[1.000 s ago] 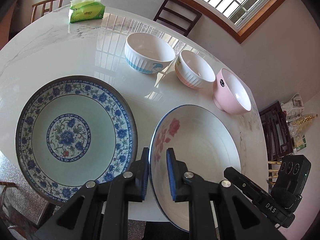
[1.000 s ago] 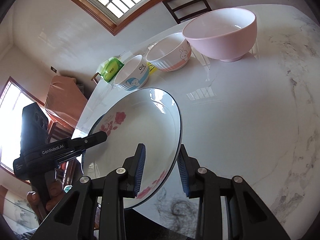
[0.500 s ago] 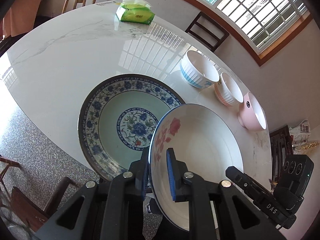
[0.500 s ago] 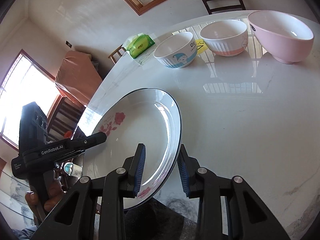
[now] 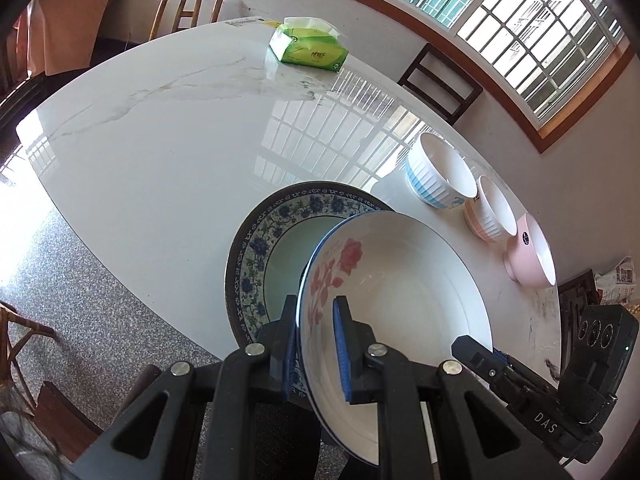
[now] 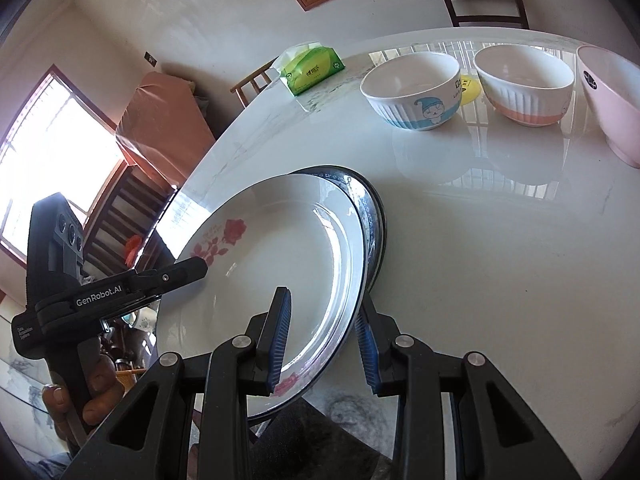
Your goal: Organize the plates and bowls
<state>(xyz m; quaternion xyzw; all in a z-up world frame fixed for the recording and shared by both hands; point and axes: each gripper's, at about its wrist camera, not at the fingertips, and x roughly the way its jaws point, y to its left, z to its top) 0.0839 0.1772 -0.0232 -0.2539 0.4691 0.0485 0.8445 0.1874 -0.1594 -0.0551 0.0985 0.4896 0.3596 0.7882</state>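
A white plate with pink roses is held in the air, tilted, by both grippers. My left gripper is shut on its left rim. My right gripper straddles the opposite rim of the rose plate, its jaws wider than the rim. The plate hangs over a larger blue-patterned plate lying on the white marble table; its dark rim shows behind the rose plate. Three bowls stand in a row: blue-striped, orange-striped, pink.
A green tissue pack lies at the table's far side. Chairs stand around the table. The near table edge runs just below the blue plate. A yellow sticker lies between two bowls.
The rose plate has been lifted off the table and carried left, from beside the blue-patterned plate to over it. Both grippers moved with it.
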